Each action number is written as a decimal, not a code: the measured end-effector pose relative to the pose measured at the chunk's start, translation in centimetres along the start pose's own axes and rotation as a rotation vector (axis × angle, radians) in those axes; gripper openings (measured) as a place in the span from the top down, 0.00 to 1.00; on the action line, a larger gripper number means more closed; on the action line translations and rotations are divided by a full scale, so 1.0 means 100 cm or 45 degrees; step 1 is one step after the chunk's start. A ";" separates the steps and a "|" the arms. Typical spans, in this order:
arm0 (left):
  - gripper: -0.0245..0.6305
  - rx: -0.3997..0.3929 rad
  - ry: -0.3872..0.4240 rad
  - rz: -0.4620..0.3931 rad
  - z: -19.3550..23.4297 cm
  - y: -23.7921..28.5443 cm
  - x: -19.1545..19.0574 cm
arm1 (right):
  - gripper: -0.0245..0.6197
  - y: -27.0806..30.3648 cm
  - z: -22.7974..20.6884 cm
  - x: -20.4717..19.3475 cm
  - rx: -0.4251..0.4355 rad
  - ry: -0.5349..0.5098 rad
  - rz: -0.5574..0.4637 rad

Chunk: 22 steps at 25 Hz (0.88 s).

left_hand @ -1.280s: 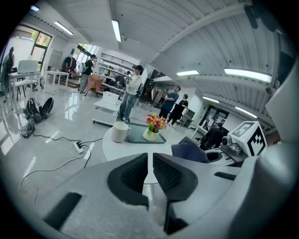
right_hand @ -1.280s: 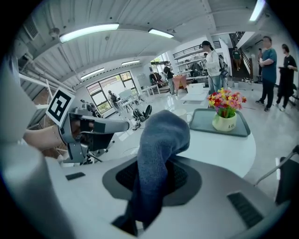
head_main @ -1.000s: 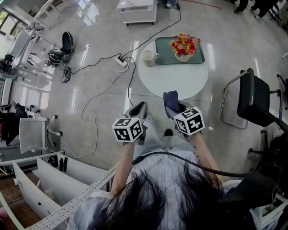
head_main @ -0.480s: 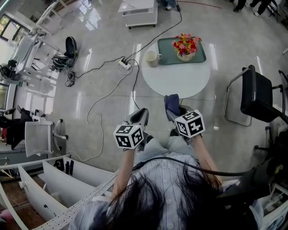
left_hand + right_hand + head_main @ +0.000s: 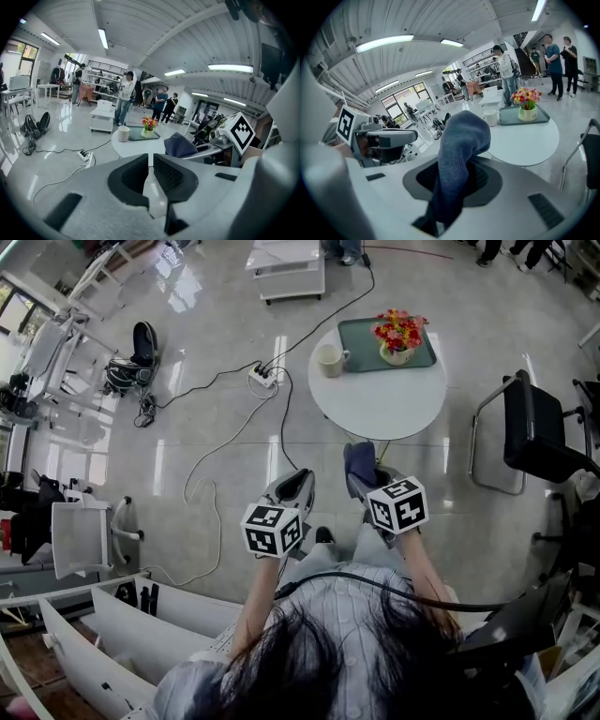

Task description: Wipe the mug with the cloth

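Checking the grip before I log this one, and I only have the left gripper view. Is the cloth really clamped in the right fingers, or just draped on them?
Observer: Clamped. In the right gripper view the right gripper has its fingers closed on the blue cloth, whose top flops forward.
Operator: Anything near the table that my view misses?
Observer: Yes. The head view shows a black chair standing just right of the round table.
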<state>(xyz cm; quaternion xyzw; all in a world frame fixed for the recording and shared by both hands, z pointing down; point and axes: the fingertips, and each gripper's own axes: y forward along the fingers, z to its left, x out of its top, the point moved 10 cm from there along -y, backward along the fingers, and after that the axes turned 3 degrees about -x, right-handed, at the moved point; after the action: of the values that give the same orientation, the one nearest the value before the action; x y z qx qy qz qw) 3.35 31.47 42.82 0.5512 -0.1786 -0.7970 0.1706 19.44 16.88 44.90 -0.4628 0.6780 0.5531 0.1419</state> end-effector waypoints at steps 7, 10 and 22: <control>0.89 -0.007 0.015 -0.015 0.030 -0.031 -0.011 | 0.80 0.010 0.040 -0.012 -0.043 0.003 -0.006; 0.89 -0.026 0.037 -0.018 0.035 -0.039 -0.012 | 0.80 0.009 0.051 -0.015 -0.064 0.007 -0.013; 0.89 -0.094 0.084 -0.024 0.032 -0.046 -0.019 | 0.80 0.000 0.068 -0.026 -0.117 0.005 -0.032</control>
<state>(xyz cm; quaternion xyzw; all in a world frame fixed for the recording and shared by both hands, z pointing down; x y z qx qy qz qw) 0.62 36.72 43.22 0.5722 -0.1382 -0.7860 0.1889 18.64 24.09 44.40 -0.4783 0.6463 0.5810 0.1261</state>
